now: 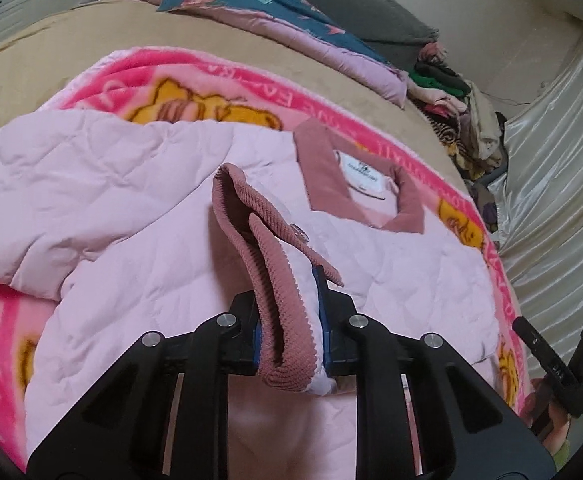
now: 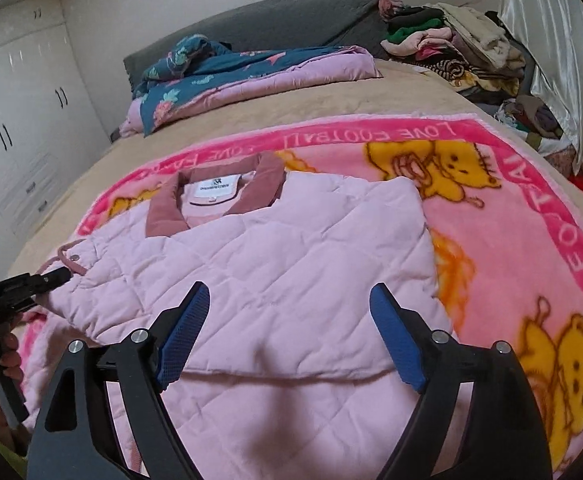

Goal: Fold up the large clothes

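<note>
A quilted jacket [image 2: 275, 264] is lying spread on a blanket [image 2: 531, 248] covering the bed [image 2: 331, 96], with a folded quilt [image 2: 251, 68] sitting behind it near the headboard [image 2: 275, 20] and a clothes pile [image 2: 451, 48] heaping at the far right.

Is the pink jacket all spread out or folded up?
Partly folded. The pink jacket has one side turned over its front, and the left gripper lifts its corduroy cuff above the body. The collar lies flat.
</note>
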`<state>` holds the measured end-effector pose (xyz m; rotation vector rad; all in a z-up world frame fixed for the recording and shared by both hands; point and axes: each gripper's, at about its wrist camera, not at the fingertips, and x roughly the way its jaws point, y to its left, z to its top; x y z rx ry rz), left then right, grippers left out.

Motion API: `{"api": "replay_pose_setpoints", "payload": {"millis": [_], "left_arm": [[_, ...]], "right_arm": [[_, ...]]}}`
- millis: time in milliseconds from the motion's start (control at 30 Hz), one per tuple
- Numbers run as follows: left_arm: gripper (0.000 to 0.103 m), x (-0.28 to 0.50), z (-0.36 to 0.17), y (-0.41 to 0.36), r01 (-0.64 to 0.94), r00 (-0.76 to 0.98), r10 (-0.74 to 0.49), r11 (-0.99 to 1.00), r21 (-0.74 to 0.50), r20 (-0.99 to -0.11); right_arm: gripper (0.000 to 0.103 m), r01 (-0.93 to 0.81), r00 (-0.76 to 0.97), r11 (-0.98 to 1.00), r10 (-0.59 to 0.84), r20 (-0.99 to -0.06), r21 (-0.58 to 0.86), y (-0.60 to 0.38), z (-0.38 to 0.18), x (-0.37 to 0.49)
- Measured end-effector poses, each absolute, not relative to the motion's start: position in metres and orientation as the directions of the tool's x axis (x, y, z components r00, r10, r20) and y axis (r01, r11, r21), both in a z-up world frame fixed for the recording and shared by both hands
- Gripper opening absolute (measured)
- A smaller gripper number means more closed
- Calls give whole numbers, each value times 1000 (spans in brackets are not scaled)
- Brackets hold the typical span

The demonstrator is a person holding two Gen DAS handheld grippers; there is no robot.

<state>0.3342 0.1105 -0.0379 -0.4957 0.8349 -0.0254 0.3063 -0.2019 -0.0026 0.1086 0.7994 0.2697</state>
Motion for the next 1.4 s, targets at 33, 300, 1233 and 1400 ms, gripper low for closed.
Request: {"api": "replay_pose_setpoints", "payload": {"millis": [33,300,1233,1400], "left_arm": [[13,335,-40,111,-173,674,-208,889,-425,-709],[15,336,-56,113,-195,639,-185,900,-390,-747],[94,300,-39,112,-243,629,-89,921,-305,-772],[94,283,-28,116,-249,653,-66,922,-296,-755]], "right_arm": [[81,-203,657,962,272,-703,183,-198,-6,312],[89,-139,545,983,175,-820,117,-191,-46,347],[99,-158,615,959,283,-736,236,-171,-20,277],[99,-183,654,956,292,-698,228,-159,-4,261]]}}
